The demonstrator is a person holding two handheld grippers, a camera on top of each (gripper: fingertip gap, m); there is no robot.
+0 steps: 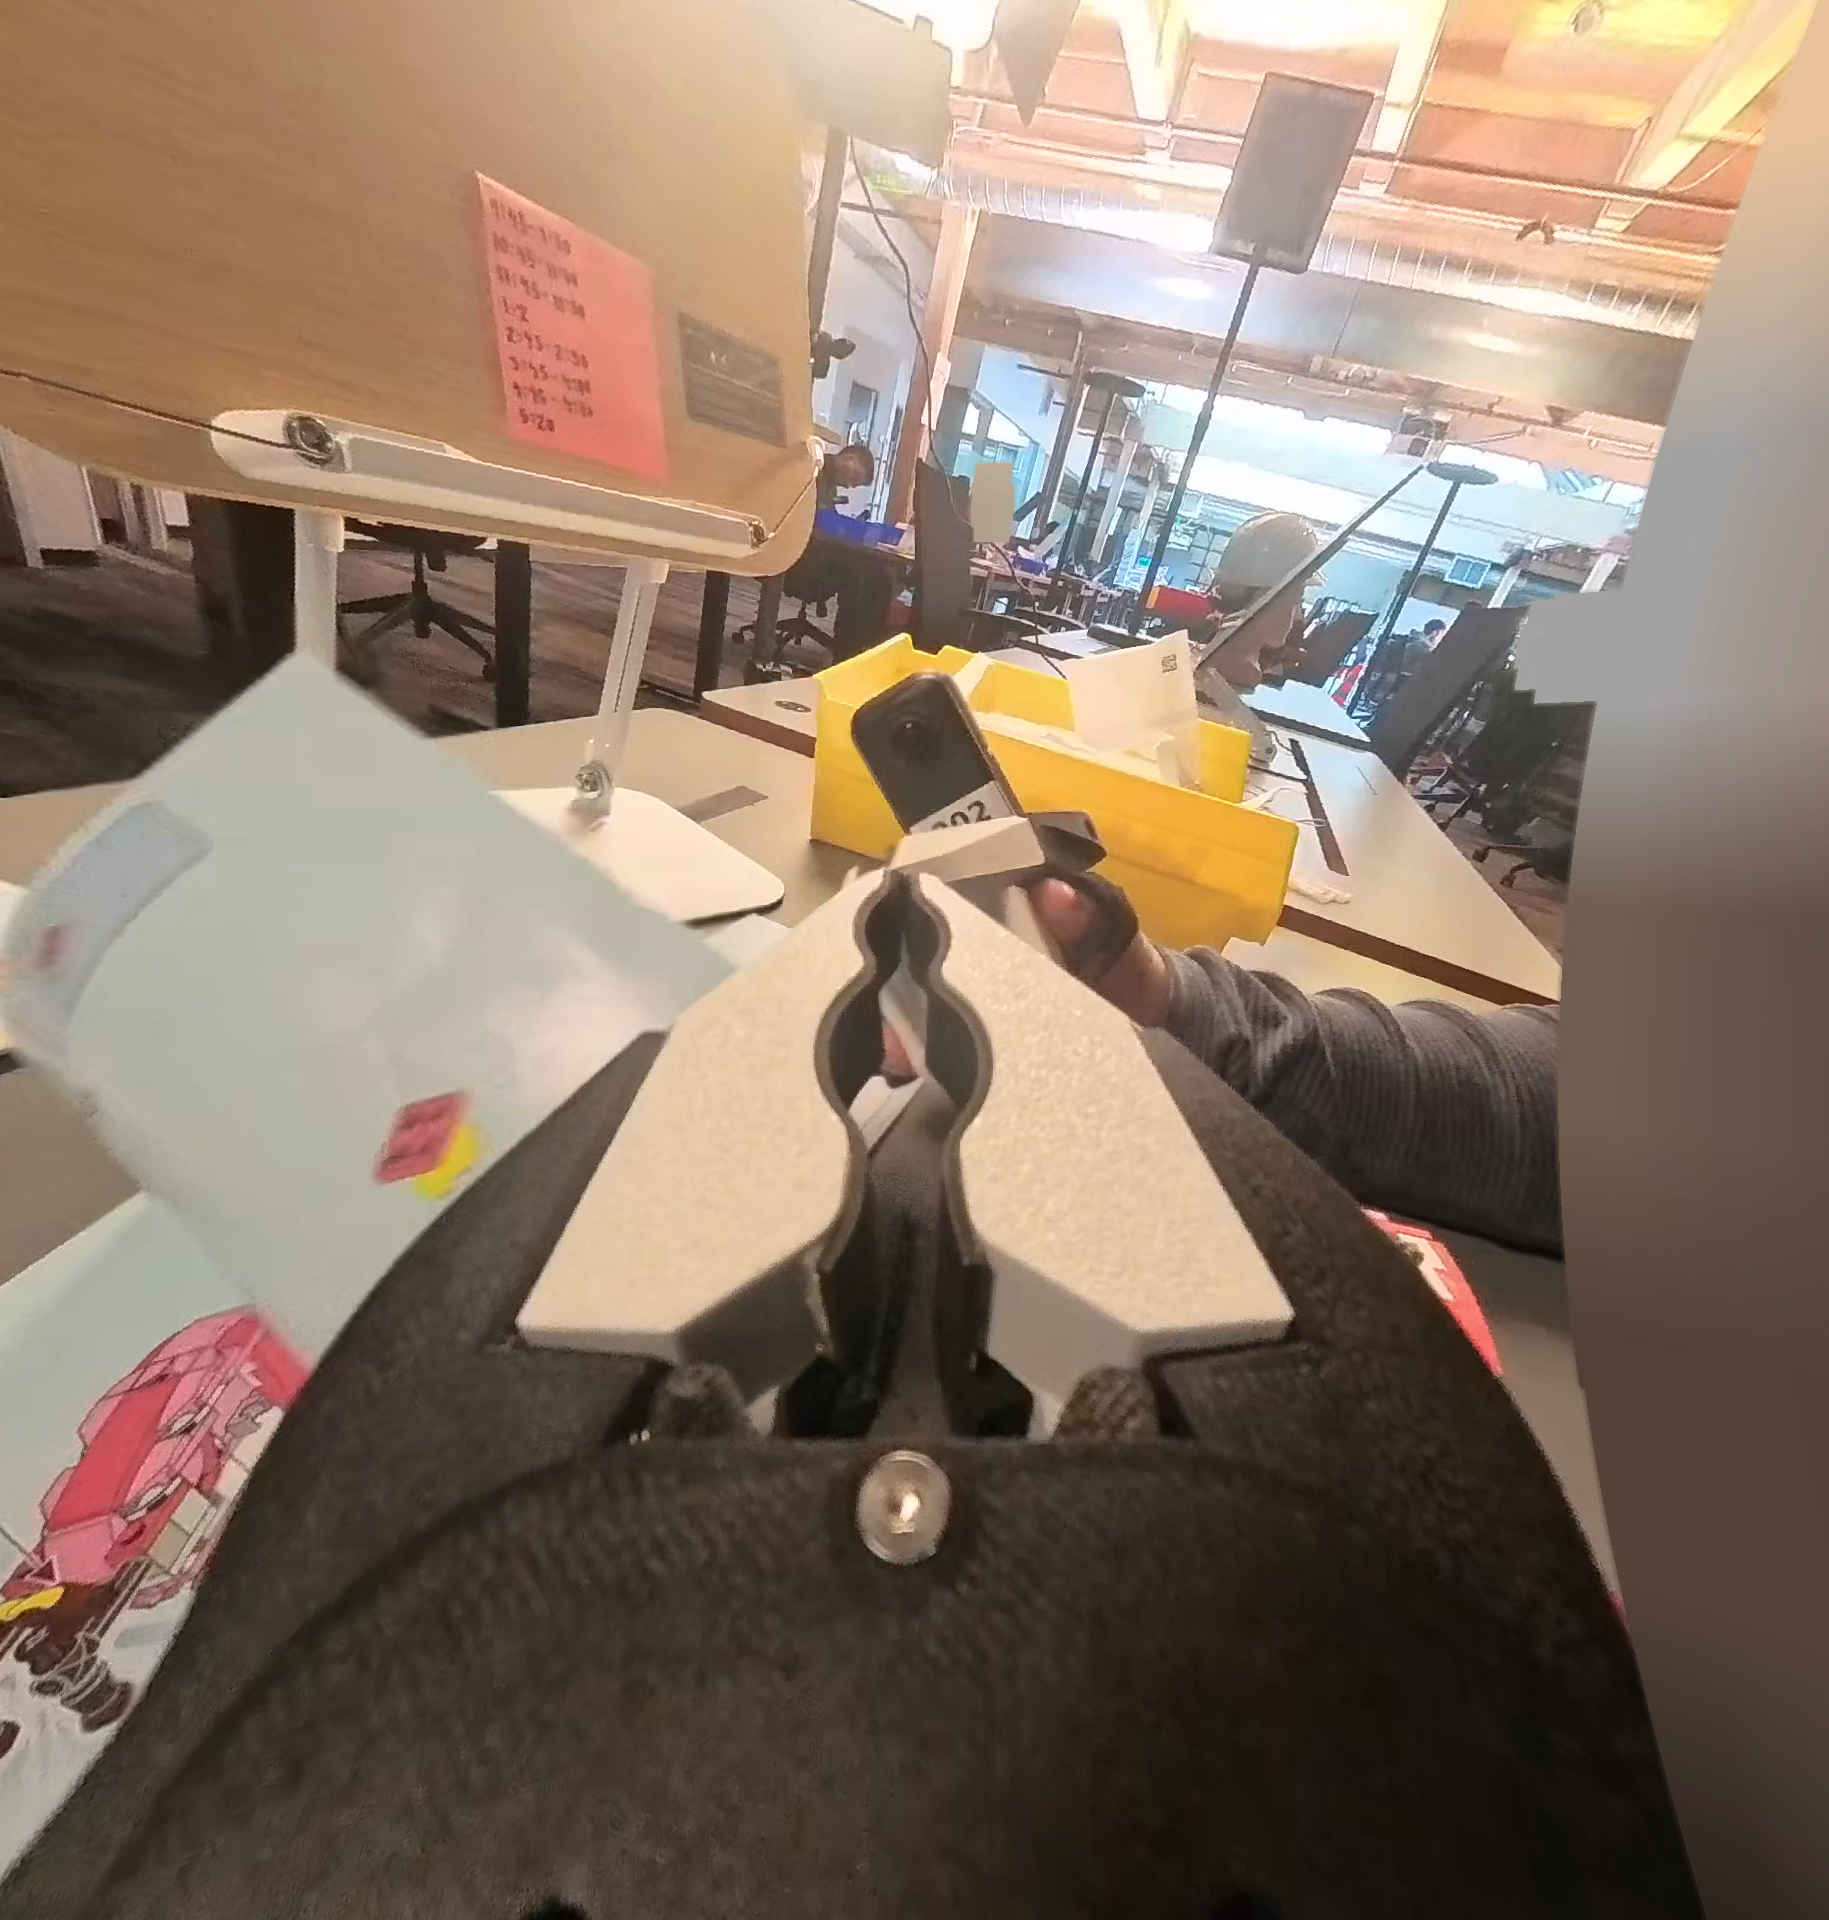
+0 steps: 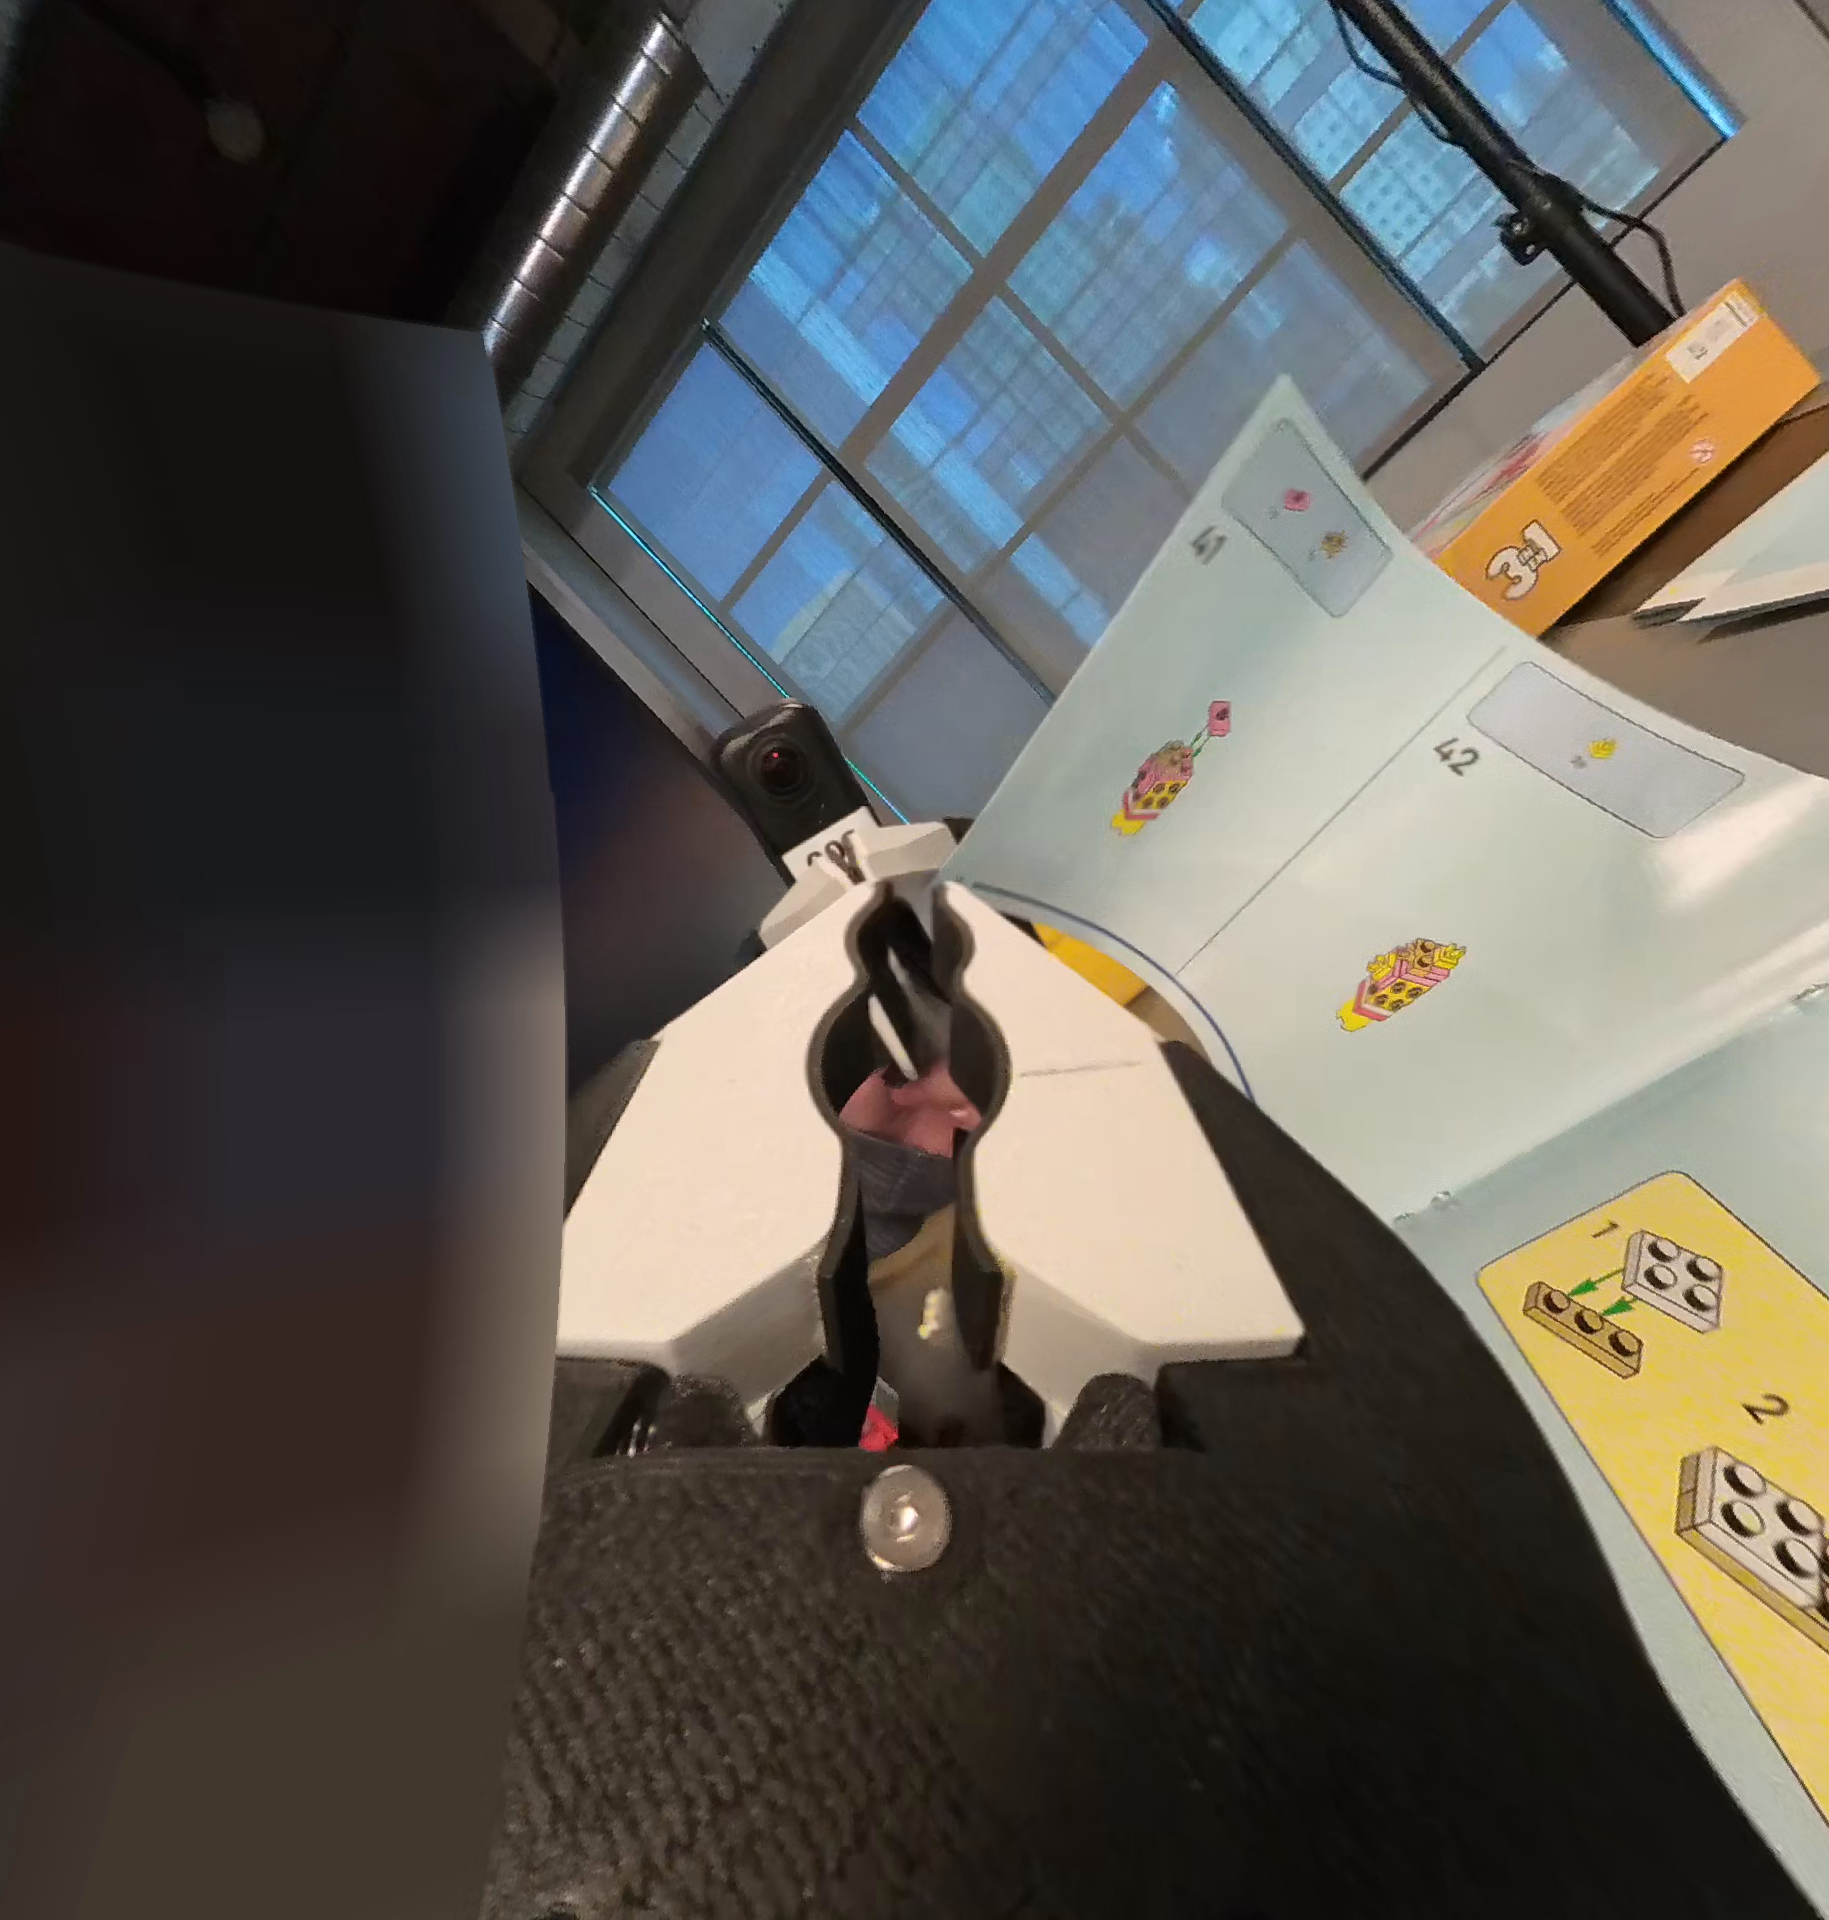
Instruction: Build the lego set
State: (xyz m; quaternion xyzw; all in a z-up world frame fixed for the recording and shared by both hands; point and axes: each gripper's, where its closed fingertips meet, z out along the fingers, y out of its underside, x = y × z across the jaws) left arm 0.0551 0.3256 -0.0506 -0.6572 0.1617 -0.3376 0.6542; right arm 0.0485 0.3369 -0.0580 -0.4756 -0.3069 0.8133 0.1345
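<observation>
My left gripper is shut, its white fingertips meeting. My right gripper faces it tip to tip, carried by a hand in a grey sleeve. In the right wrist view my right gripper is shut too, with the left gripper and its black camera just beyond its tips. A light blue page of a brick-building instruction booklet stands raised and curved beside both grippers. It also shows in the right wrist view. Its lower edge passes behind the fingers in both views. The open booklet lies below.
A yellow bin with white paper stands on the table behind. A tilted wooden board on a white stand with a flat base is at the left. An orange box lies on the table's far side.
</observation>
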